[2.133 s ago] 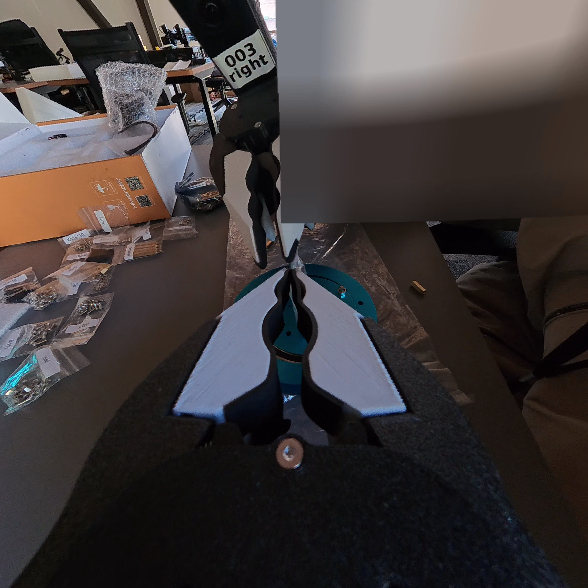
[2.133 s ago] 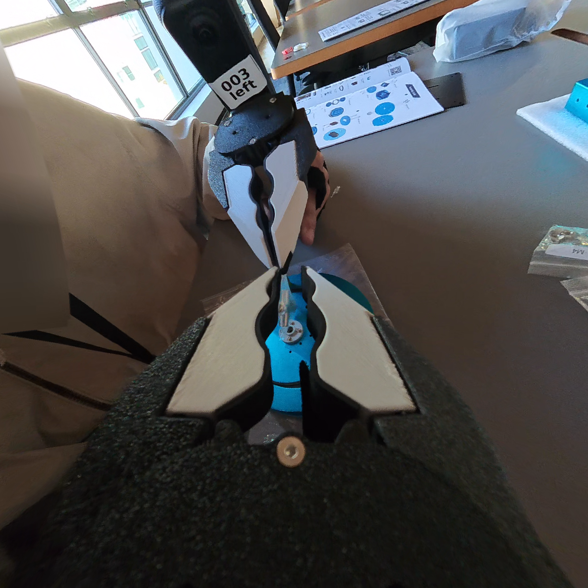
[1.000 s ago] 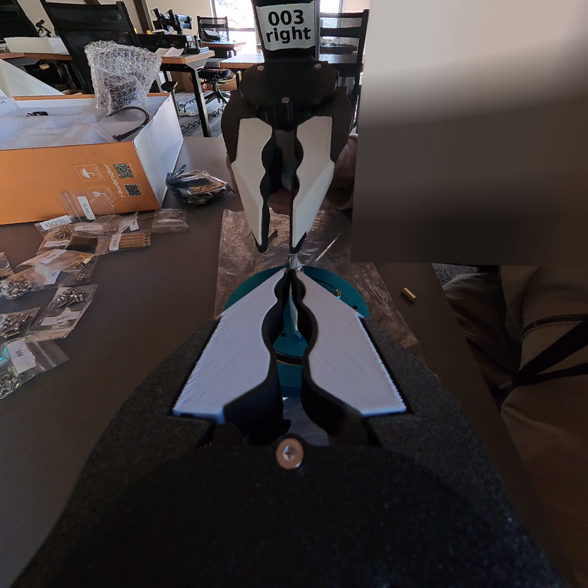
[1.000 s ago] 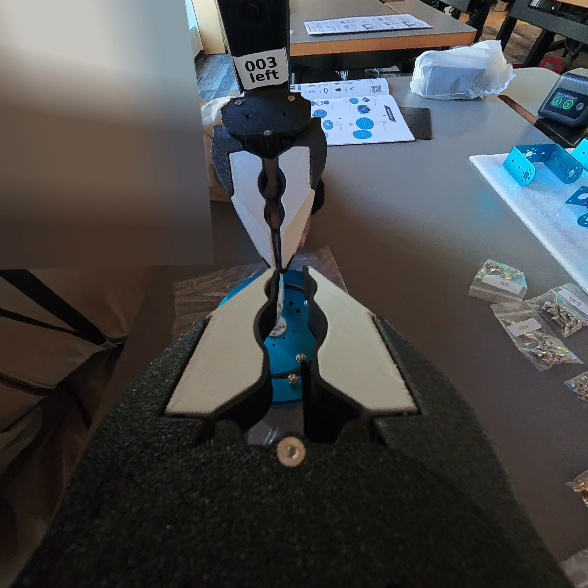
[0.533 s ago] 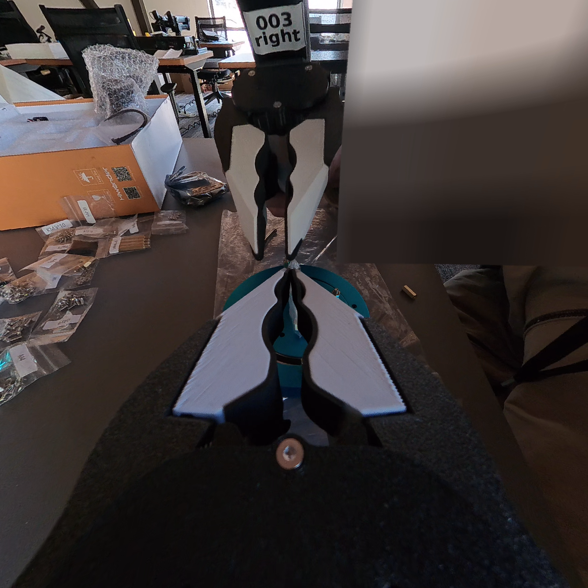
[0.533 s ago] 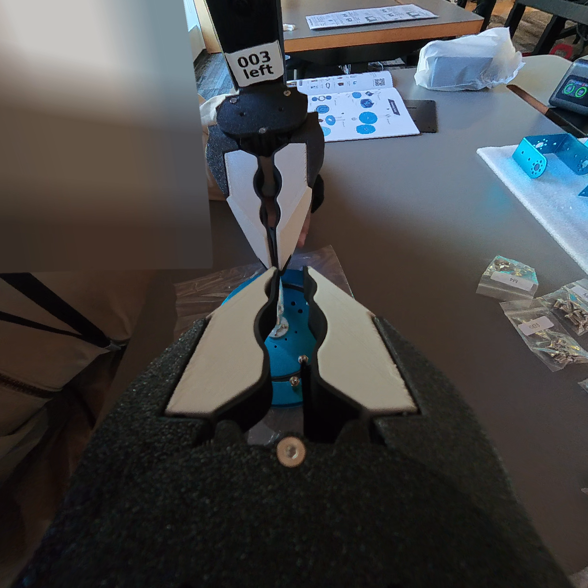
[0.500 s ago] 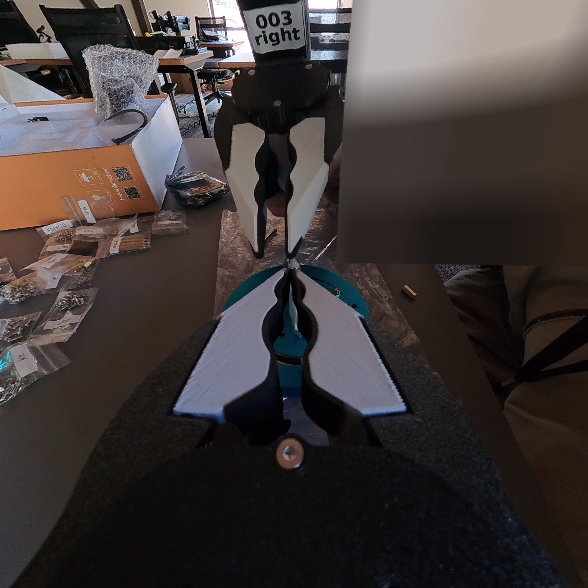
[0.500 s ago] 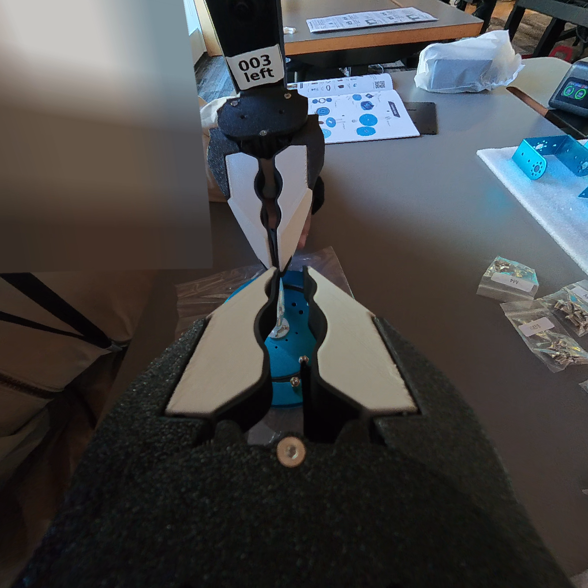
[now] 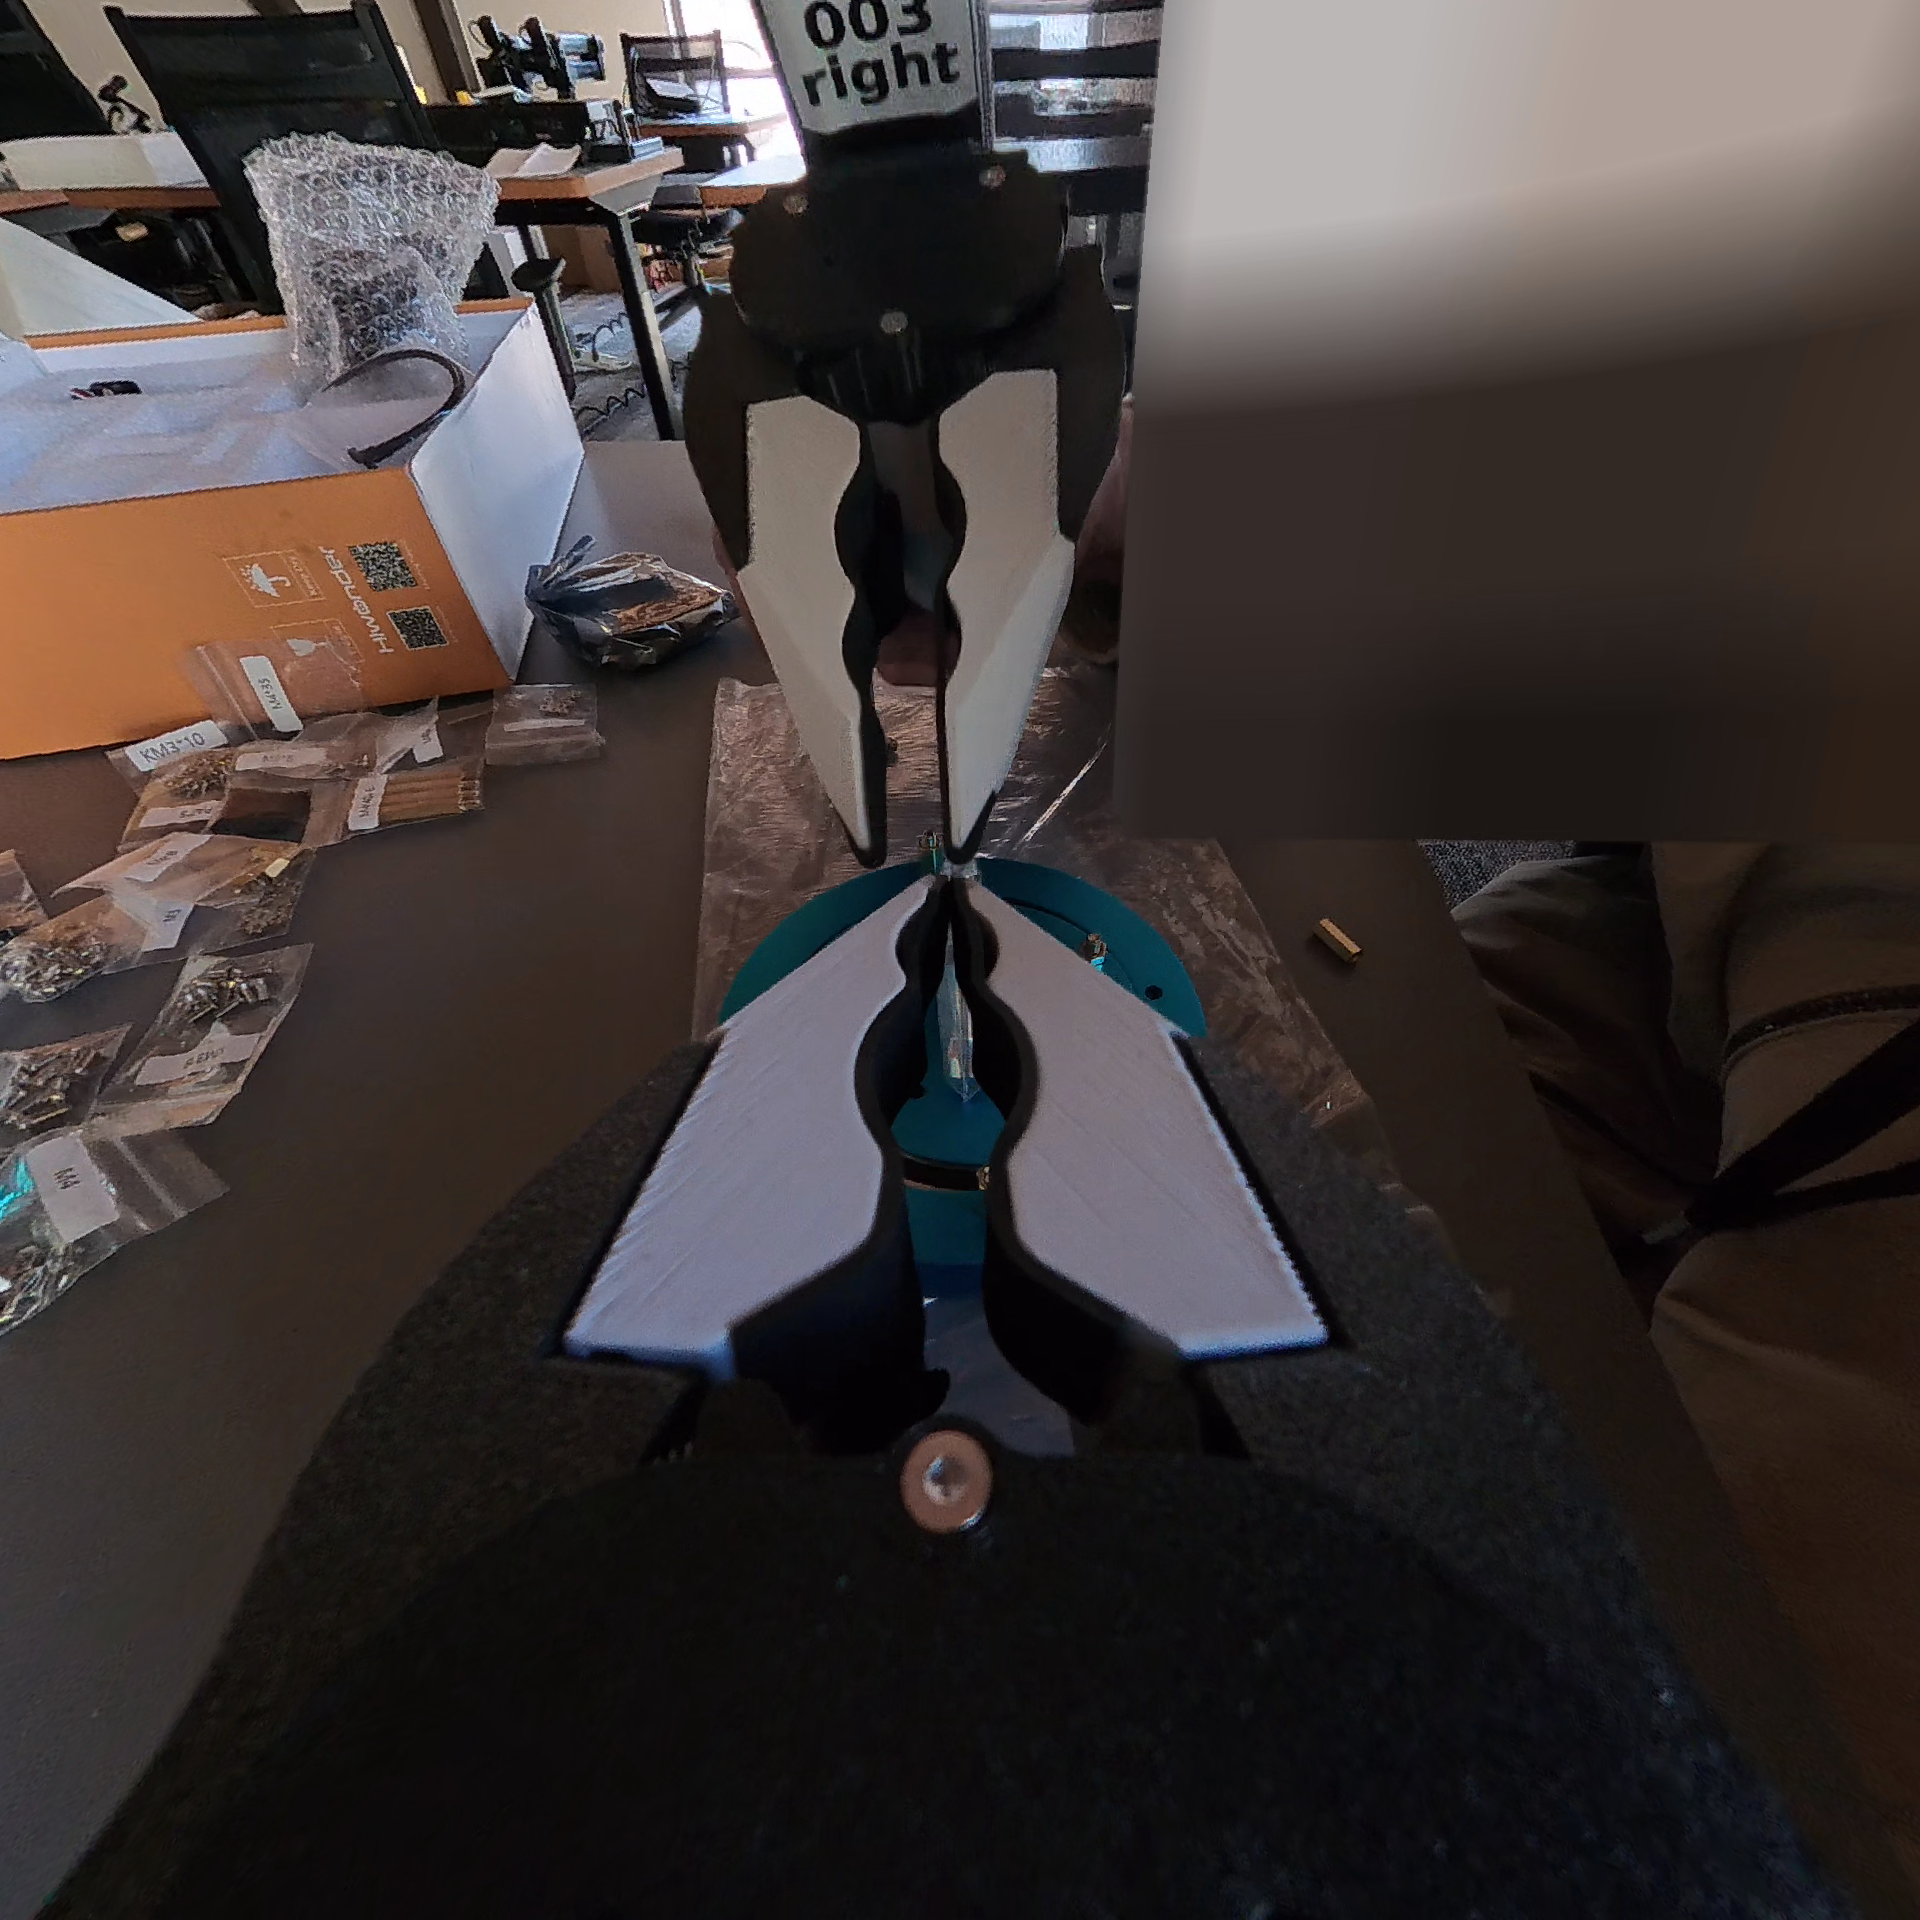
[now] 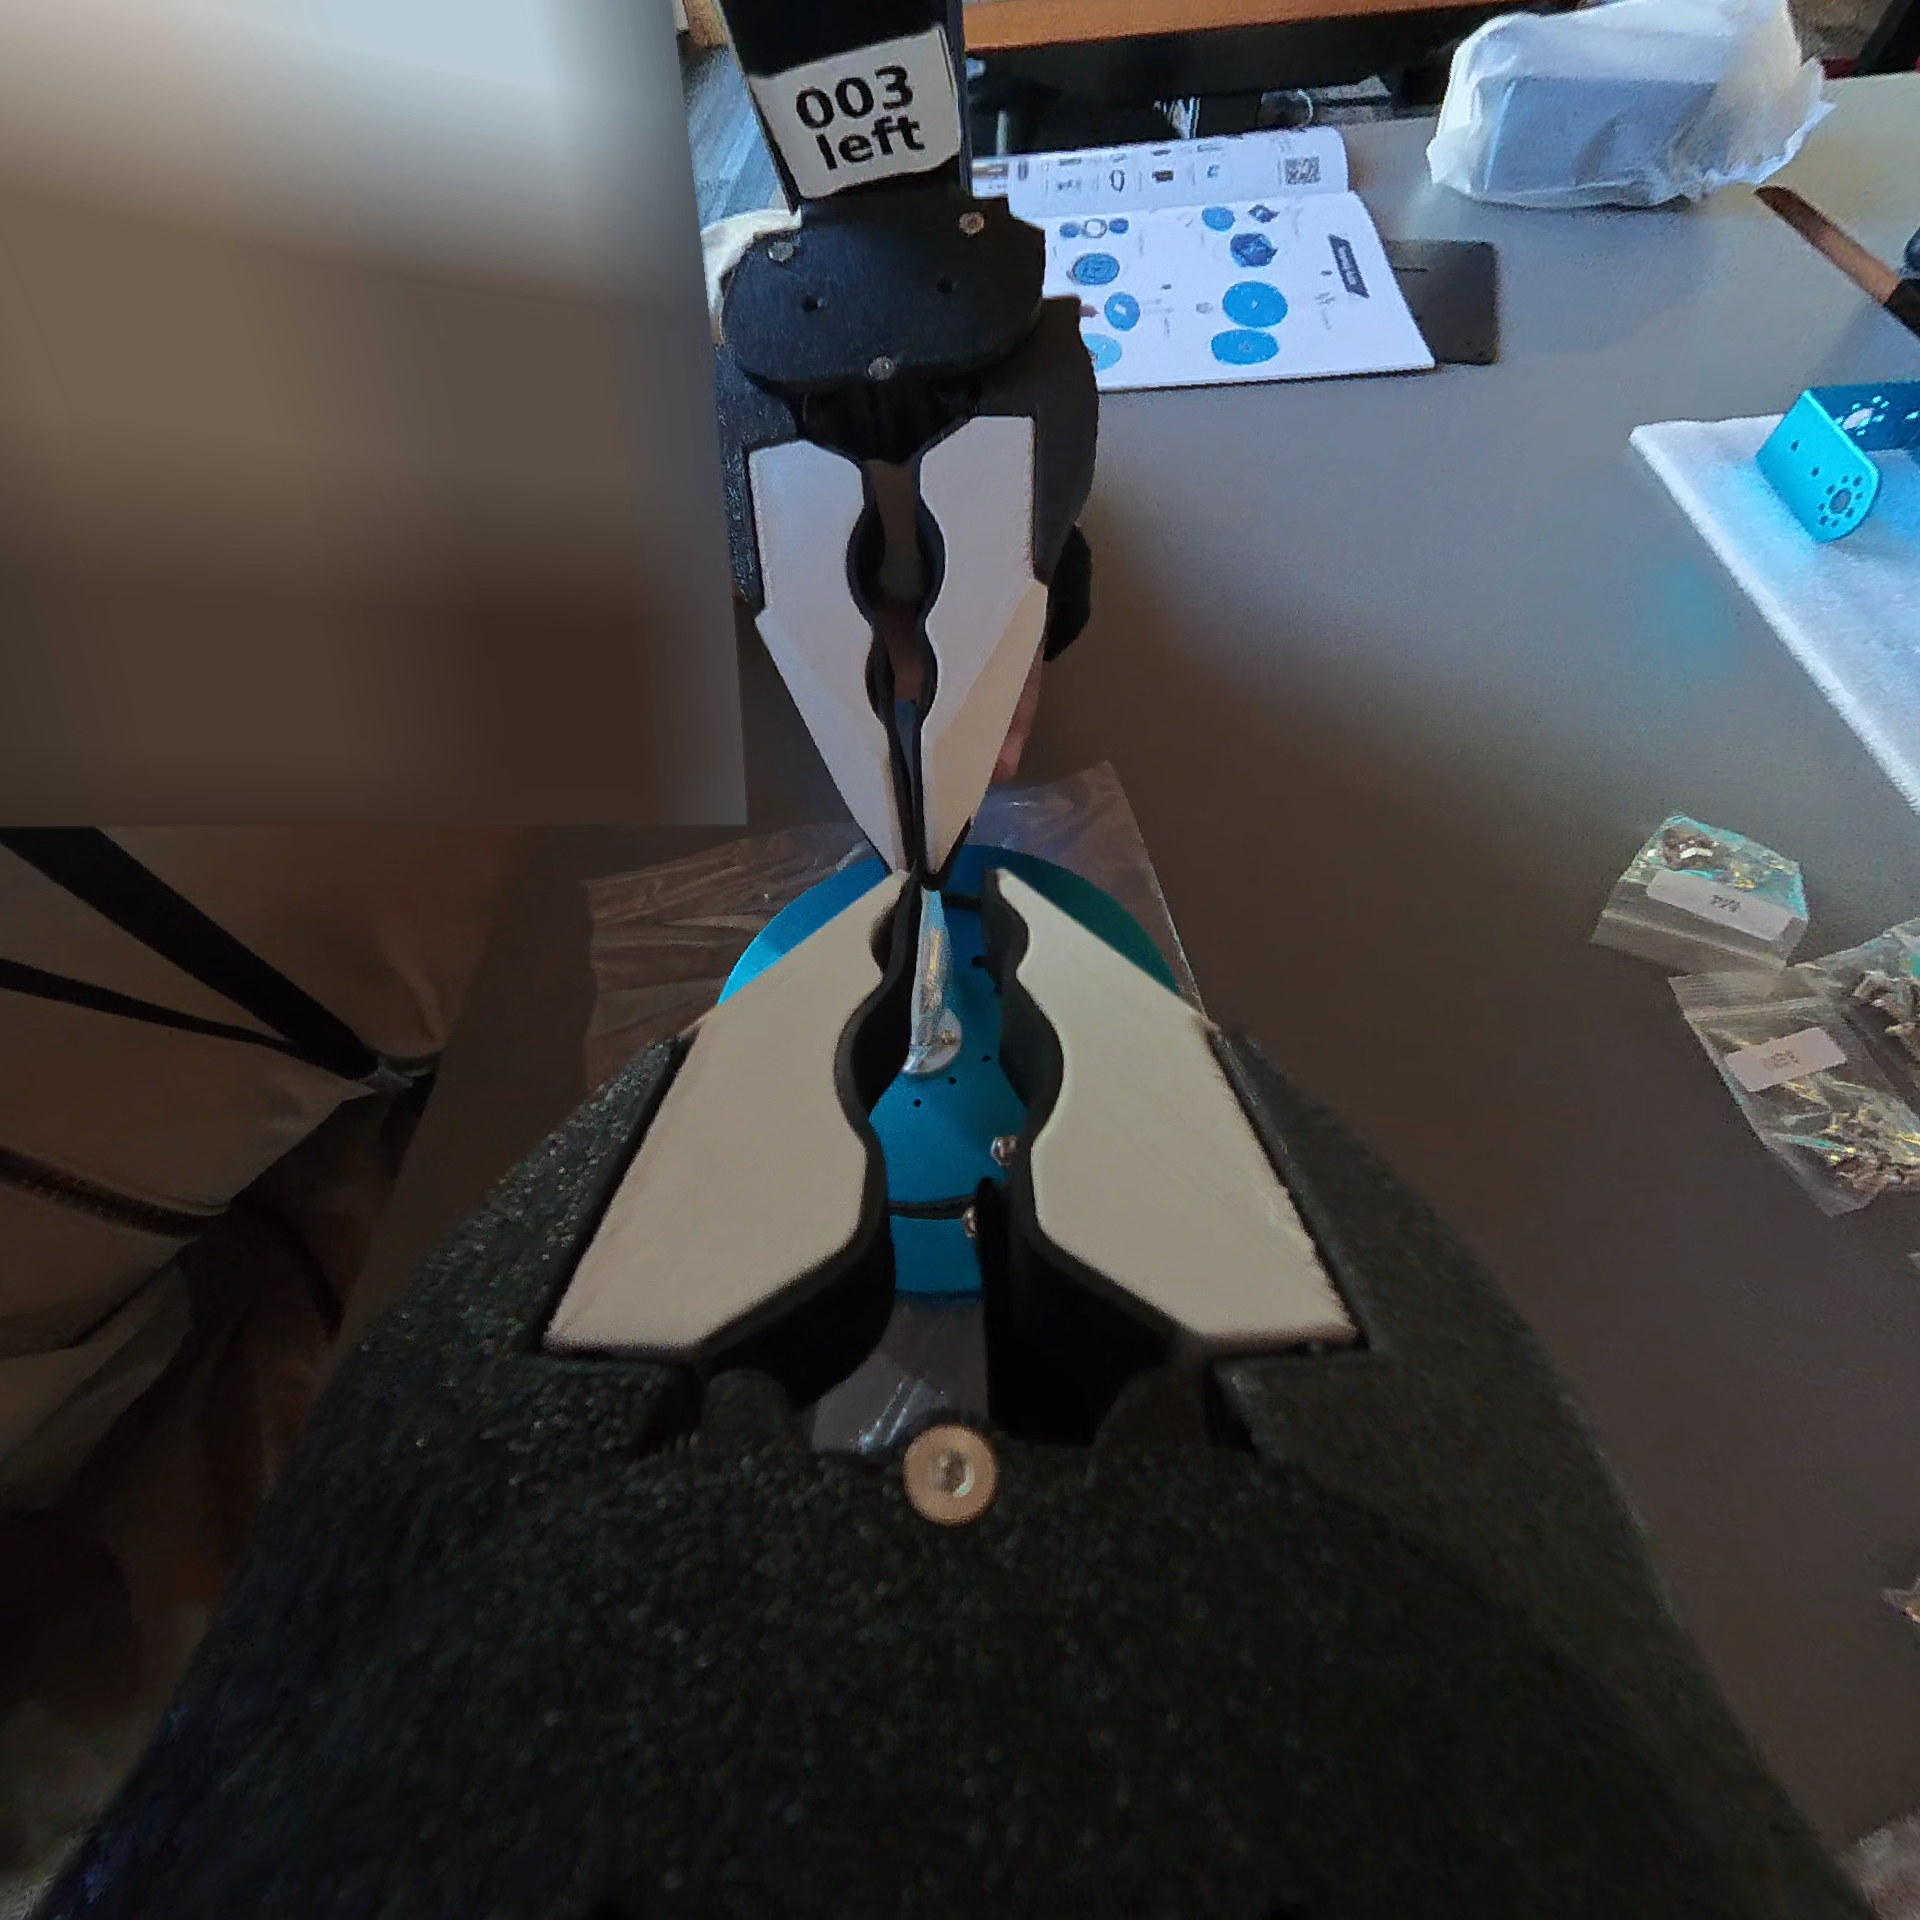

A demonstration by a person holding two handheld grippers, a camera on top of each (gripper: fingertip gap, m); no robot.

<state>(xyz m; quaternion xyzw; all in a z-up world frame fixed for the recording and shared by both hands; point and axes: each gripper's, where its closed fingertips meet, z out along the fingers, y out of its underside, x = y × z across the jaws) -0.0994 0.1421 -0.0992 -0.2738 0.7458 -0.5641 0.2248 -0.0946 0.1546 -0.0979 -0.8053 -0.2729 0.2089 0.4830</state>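
My left gripper [image 9: 951, 883] is shut on the top edge of a small clear bag [image 9: 956, 1039] that hangs between its fingers. In the right wrist view the bag [image 10: 928, 997] holds a silver flanged metal part. My right gripper [image 10: 951, 883] faces the left gripper [image 10: 920, 862] tip to tip. Its jaws stand a little apart on either side of the bag's top, and it also shows in the left wrist view [image 9: 920, 847]. Below both lies a blue round metal plate [image 10: 935, 1153] with small holes and screws, on a clear plastic sheet [image 9: 790, 769].
An orange and white box [image 9: 260, 551] with bubble wrap [image 9: 364, 239] stands far left. Several screw bags [image 9: 156, 935] lie beside it, more [image 10: 1704, 914] on the other side. A brass standoff [image 9: 1337, 940], a booklet [image 10: 1226, 281] and a blue bracket [image 10: 1829, 478] on white foam are about.
My right gripper has swung round from an angle to face the left gripper head-on and has come slightly closer. My left gripper has stayed shut on the bag over the blue plate.
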